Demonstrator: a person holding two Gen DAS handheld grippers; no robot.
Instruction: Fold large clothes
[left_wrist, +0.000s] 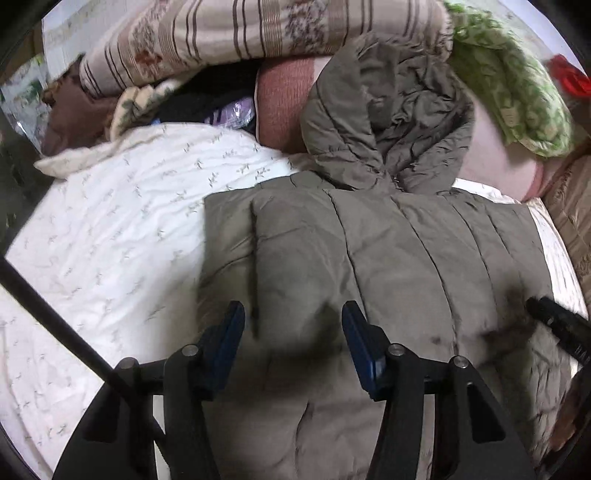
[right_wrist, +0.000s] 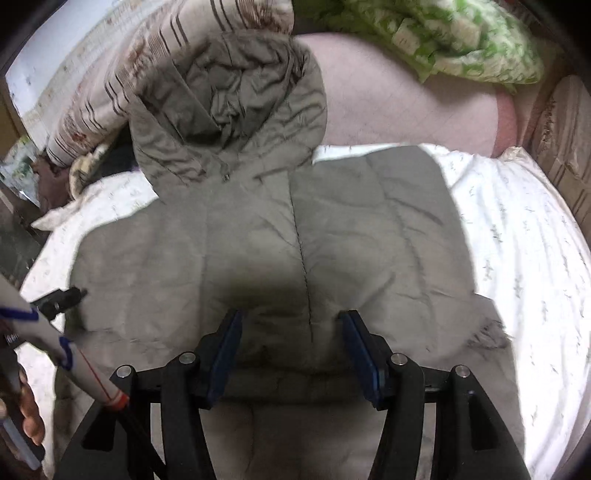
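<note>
Two claws, both spread wide and both empty. My left claw (left_wrist: 293, 328) hangs over the coat (left_wrist: 369, 258), toward its left half; my right claw (right_wrist: 291, 332) hangs over the coat's middle, with the zipper line (right_wrist: 301, 254) running between its blades. In the right view the left claw's tip (right_wrist: 70, 295) shows at 9 o'clock, near the coat's left edge.

Position: the coat lies front-up on the white bed sheet (left_wrist: 110, 229). Its sides appear folded in toward the middle.

Orientation: the long axis runs from 6 o'clock to 12 o'clock. The hood (left_wrist: 391, 122) points to 12 o'clock and rests against the piled bedding: a striped quilt (left_wrist: 258, 29) and a green patterned blanket (left_wrist: 509, 92). The hem end lies beneath my claws, out of clear view.

Hazards, as I judge them:
1. The padding is thick and slick. A shallow pinch may slip and release the fold.
2. A deep pinch may catch the sheet beneath and drag it.
3. The puffy layers may spring open after folding.
4. The hood, crowded by the bedding, may bunch or snag.
</note>
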